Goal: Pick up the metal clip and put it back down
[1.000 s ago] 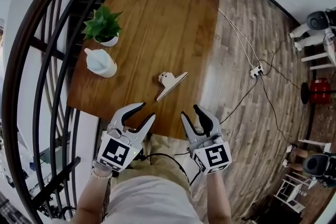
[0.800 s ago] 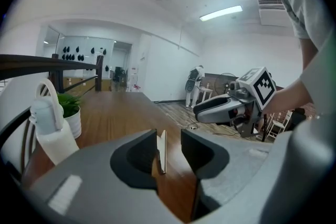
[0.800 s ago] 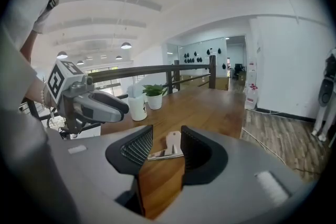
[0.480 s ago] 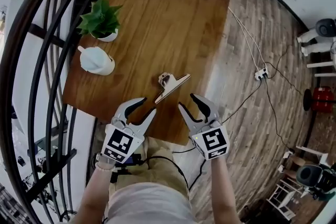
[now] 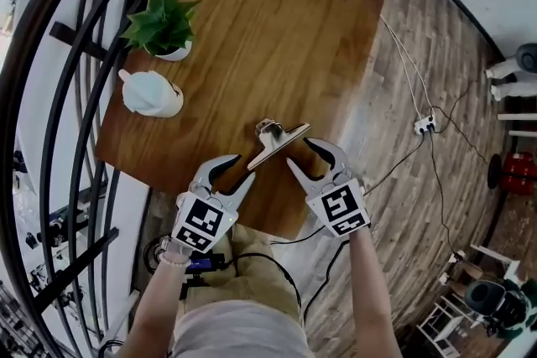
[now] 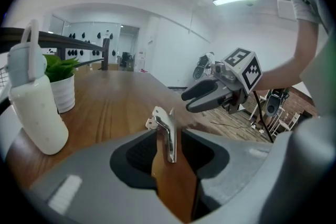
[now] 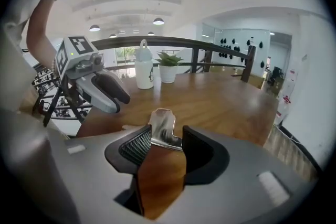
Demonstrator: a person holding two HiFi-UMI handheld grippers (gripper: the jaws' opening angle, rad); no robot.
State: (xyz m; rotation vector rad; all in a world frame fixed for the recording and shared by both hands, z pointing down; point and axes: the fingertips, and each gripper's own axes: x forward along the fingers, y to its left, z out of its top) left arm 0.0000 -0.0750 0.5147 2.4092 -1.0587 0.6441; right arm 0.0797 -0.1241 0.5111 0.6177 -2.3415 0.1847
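Metal clip (image 5: pixel 277 145) lies flat on table (image 5: pixel 277 29): shiny silver handle, long pale plate. Left gripper (image 5: pixel 243 168) open, empty. Right gripper (image 5: pixel 299 152) jaws just been opening, nothing between them.

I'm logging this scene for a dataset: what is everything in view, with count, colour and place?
table: one, brown wood, centre
metal clip: one, silver, on table near its front edge
potted plant: one, green, white pot, table's left
bottle: one, white, beside the plant
power strip: one, white, floor at right
railing: one, black, left
left gripper: one, grey, open, nothing gripped
right gripper: one, grey, jaws have just been opening, clip ahead of them, ungripped
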